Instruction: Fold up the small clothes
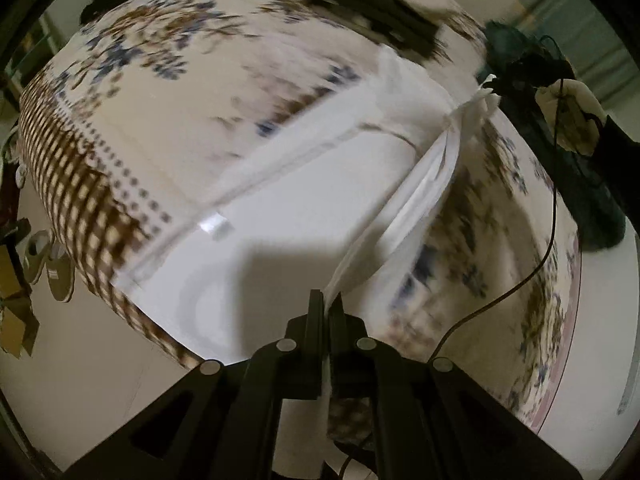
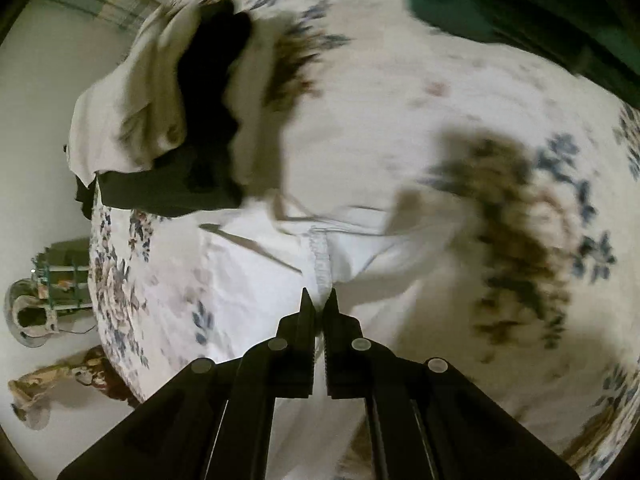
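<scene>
A floral cloth (image 1: 168,92) with a checked border covered the round table, pale floor around it, shoes (image 1: 52,268) below its edge, and a pile (image 2: 192,120) of dark and cream clothes lay at the far side. The white garment (image 1: 280,216) lay spread mid-table, lifted along one edge. The left gripper (image 1: 327,300) was clamped on one corner; the right gripper (image 2: 319,304), held by a gloved hand (image 1: 572,116), was pinched on the hem opposite.
</scene>
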Demonstrator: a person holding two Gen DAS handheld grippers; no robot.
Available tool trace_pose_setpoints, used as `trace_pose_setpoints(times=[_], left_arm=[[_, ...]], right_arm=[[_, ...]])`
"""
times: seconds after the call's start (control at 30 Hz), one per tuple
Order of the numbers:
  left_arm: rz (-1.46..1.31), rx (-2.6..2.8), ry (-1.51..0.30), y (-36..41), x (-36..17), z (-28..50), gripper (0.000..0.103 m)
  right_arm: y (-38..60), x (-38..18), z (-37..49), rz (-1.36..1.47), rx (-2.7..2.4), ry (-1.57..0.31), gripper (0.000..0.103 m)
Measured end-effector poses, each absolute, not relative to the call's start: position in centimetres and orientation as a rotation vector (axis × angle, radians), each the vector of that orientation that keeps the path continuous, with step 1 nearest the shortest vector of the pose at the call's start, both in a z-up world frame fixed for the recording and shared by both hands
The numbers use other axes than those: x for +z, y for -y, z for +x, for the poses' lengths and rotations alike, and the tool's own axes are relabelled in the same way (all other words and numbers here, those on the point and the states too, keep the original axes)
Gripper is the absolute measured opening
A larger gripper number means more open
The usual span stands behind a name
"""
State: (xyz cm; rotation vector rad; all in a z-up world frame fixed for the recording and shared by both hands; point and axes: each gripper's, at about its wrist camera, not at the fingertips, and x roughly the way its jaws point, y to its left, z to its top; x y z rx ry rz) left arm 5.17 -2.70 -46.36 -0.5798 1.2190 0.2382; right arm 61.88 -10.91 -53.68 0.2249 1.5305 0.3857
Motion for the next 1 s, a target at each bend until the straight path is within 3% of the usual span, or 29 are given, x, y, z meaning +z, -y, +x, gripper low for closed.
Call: trace_pose_setpoints(times=[0.27,0.5,0.57,0.63,0.67,0.73,0.77,0.8,1.0], left_arm=[[-0.720,0.265,-1.253,-7.7,-52.7,4.2,0.000],[-0.741,0.284,-1.333,-11.7,-57.2,4.1,0.004],[-0.770,0.279,-1.382,-12.7,-58.6,3.8,0.005],[-0.831,0.281,-1.413,-13.6,-59.3,2.9,0.007],[-0.854,0.287,-1.423,-14.0,-59.3,2.4,0.015],[-0.884,0.287,-1.420,-14.5,-59.0,1.7,0.030],[-0.903,0.296,-1.406,-14.8,-58.5,1.2,0.045],[-0.921,0.297,-1.384,-15.0,-57.9,0.8,0.053],[-0.705,0.248,-1.400,-11.0,-56.1,4.4,0.056]], right_arm=[[-4.3,-58.3,61.5,-0.023,0.305,-1.542,0.003],[-8.3,-61.9,62.0,-0.121,0.224,-1.591,0.004],[-7.5,-62.1,62.3,-0.080,0.218,-1.627,0.018],[-5.8,-61.5,61.8,0.016,0.250,-1.668,0.065],[-4.9,-61.1,61.3,0.047,0.263,-1.674,0.070],[-2.8,-59.8,59.3,0.097,0.305,-1.675,0.071],[-1.6,-59.2,57.6,0.105,0.323,-1.678,0.071],[-0.6,-58.8,56.0,0.106,0.336,-1.682,0.071],[5.9,-60.7,42.1,0.087,0.369,-1.790,0.071]])
